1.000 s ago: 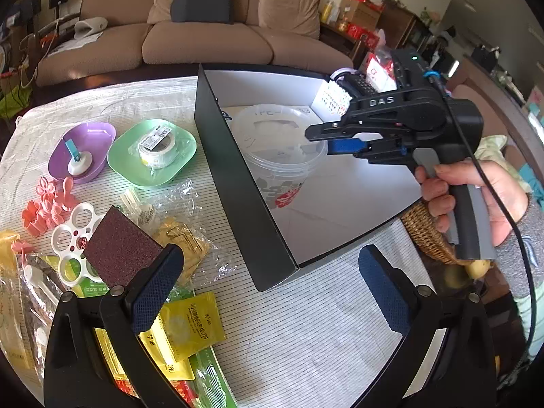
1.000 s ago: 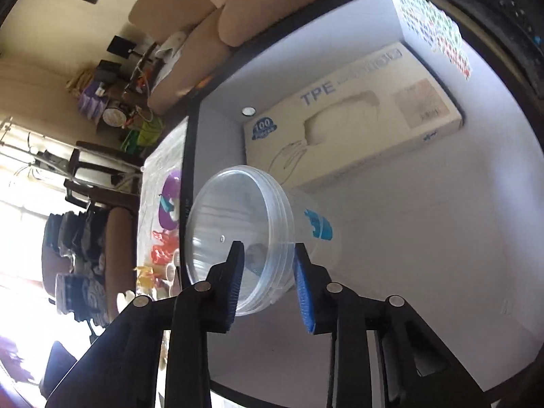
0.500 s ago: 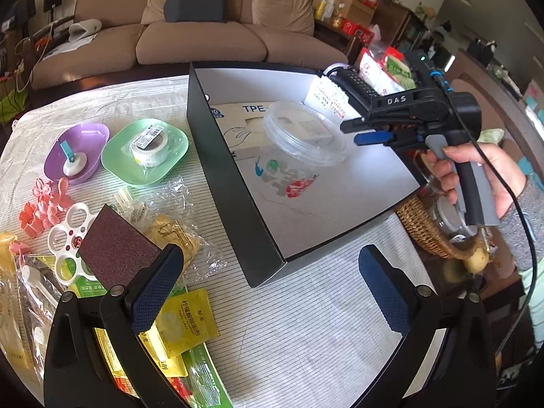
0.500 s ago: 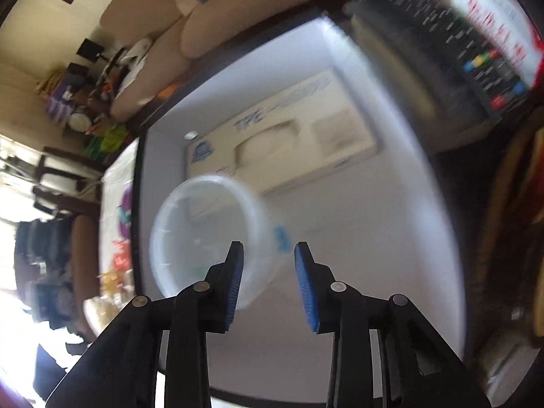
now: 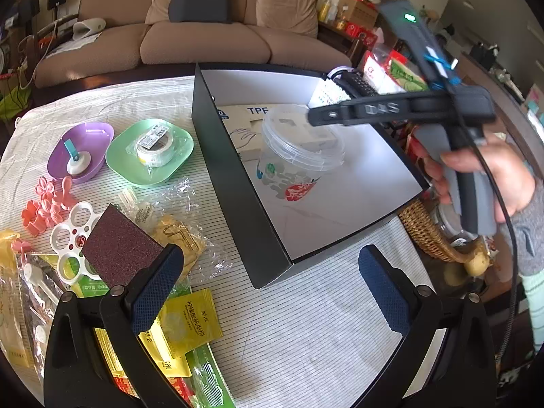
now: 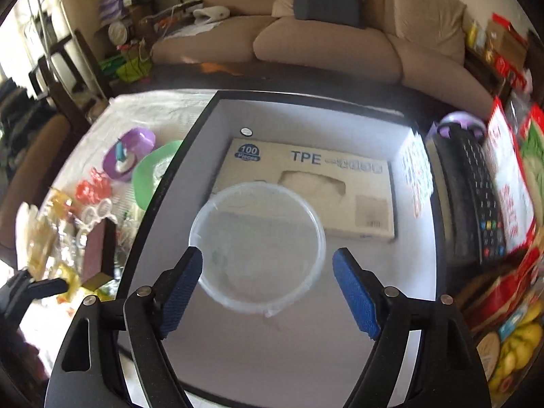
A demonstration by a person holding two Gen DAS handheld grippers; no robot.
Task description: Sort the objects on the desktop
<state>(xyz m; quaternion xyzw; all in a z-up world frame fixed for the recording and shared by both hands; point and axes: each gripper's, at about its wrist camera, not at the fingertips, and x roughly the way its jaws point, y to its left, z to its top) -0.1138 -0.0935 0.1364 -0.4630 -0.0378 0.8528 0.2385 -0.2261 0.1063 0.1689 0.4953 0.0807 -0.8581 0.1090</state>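
1. Right gripper (image 6: 267, 287) is seen w/ jaws spread wide, nothing held, above the clear plastic tub (image 6: 256, 250).
2. Tub is stood upright in the black box (image 5: 238, 183), touching neither blue pad, beside the TPE glove carton (image 6: 306, 187).
3. Left gripper (image 5: 268, 285) is likewise spread & empty, over the striped tablecloth (image 5: 306, 323).
4. Sanding block (image 5: 119, 248), yellow sachets (image 5: 190, 319), tape roll (image 5: 153, 142) in green dish (image 5: 119, 161) are left outside the box, on the cloth.

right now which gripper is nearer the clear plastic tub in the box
Right. The right gripper hangs open just above the clear tub; the left gripper hangs open outside the box, over the tablecloth.
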